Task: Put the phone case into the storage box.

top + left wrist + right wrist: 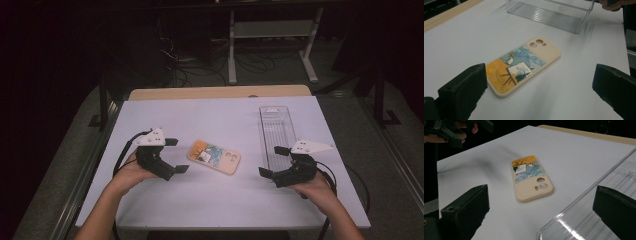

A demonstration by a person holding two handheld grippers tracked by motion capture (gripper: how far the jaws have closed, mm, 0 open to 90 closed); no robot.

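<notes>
Both grippers, left gripper (170, 156) and right gripper (272, 160), hover wide open, nothing grabbed yet. Phone case (214, 157) lies flat mid-worktop (210, 200), clear tray (276, 131) at its 3 o'clock. Looks like approach stage; next, I'd pinch the case's edges squarely.
</notes>
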